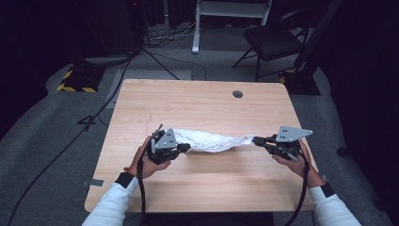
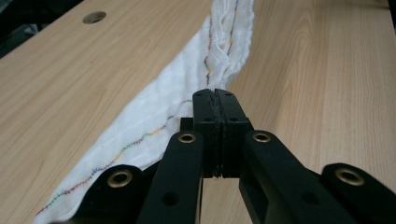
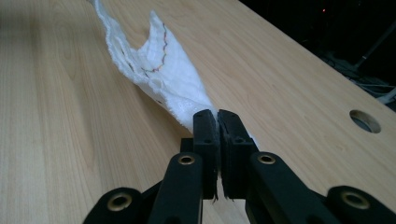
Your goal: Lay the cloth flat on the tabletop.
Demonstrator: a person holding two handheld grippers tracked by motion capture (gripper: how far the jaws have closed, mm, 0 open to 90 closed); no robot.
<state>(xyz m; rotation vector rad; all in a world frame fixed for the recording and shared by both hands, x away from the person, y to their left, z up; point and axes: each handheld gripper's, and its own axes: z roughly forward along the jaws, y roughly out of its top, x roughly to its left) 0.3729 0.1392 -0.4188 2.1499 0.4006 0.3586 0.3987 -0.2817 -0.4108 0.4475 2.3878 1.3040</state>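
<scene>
High view: cloth (image 1: pixel 211 140) stretched mid-table between left gripper (image 1: pixel 184 148) at 9 o'clock and right gripper (image 1: pixel 256 140) at 3, both clenched on its ends. Likely light, limp; hemmed corners grip best.

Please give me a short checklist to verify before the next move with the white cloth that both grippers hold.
1. Left gripper shut on the cloth: ok.
2. Right gripper shut on the cloth's other end: ok.
3. Cloth stretched out between the two grippers: ok, though bunched and wrinkled.
4. Cloth flat and smooth: not ok.
5. Bare table beyond the cloth: ok.
6. Depth of cloth between the fingers: cannot tell.
</scene>
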